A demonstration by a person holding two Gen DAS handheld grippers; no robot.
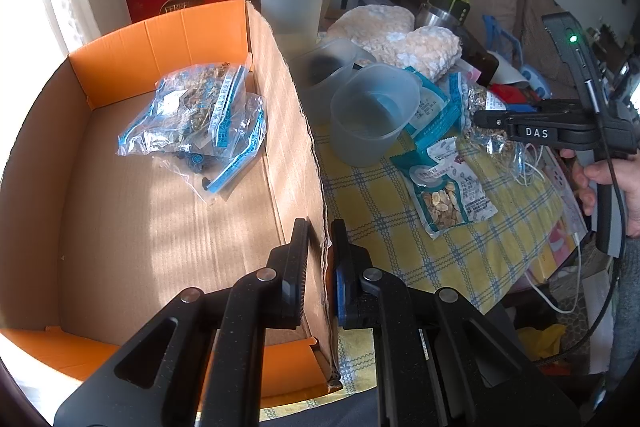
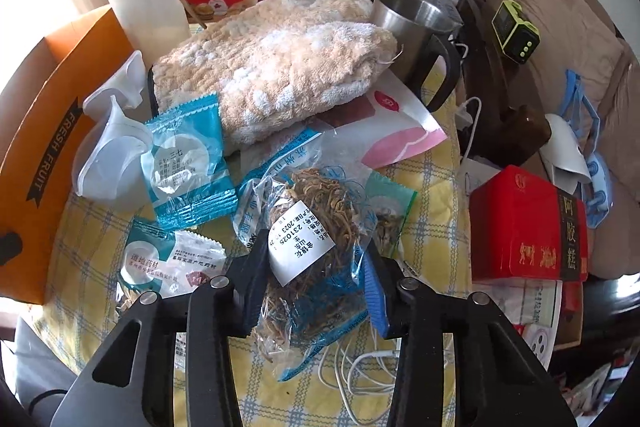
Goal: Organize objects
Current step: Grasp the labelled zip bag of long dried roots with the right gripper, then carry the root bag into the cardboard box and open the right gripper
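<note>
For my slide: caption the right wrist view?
Right gripper closing around a bag of dried herbs on the checked tablecloth.

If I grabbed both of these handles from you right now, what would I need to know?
Left gripper: shut on the side wall of the cardboard box, steadying it.
Right gripper: jaws on either side of a clear bag of dried herbs on the yellow checked tablecloth; I cannot tell whether the pads press it yet.
Done: two herb bags already lie in the box.
Left: probably lift this bag into the box, then the teal packets, the white packet and the plastic cups still out on the table.
</note>
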